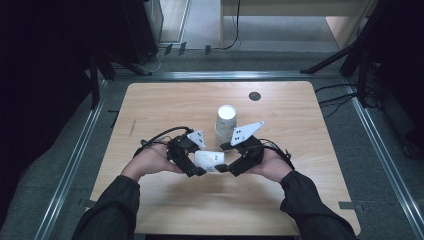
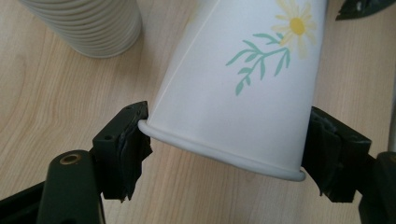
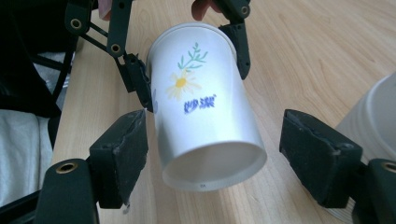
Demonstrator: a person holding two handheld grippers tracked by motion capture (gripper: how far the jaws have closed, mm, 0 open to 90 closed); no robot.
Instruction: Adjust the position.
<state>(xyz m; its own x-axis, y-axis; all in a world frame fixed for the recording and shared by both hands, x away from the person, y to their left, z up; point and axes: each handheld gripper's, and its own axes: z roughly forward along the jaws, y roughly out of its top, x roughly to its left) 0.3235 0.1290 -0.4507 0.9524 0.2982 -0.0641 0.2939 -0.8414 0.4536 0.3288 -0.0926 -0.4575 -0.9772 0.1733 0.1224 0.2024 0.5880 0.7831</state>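
A white paper cup (image 1: 210, 160) with a daisy print lies on its side just above the wooden table (image 1: 165, 105), between my two grippers. My left gripper (image 2: 229, 144) is shut on its rim end, a pad pressing on each side of the rim (image 2: 219, 156). That left gripper (image 3: 187, 56) also appears at the top of the right gripper view, clamping the cup (image 3: 205, 112). My right gripper (image 3: 219, 158) stands open around the cup's base end; its left pad (image 3: 123, 149) is close to the wall and its right pad (image 3: 317, 154) is clearly apart. From above, the left gripper (image 1: 198, 160) and right gripper (image 1: 223, 159) face each other.
A stack of ribbed white cups (image 1: 226, 122) stands upright just behind the grippers, near the table's middle; the stack (image 2: 93, 28) is close by in the left gripper view. A dark round grommet (image 1: 255, 96) sits at the far edge. Metal rails run along the table's sides.
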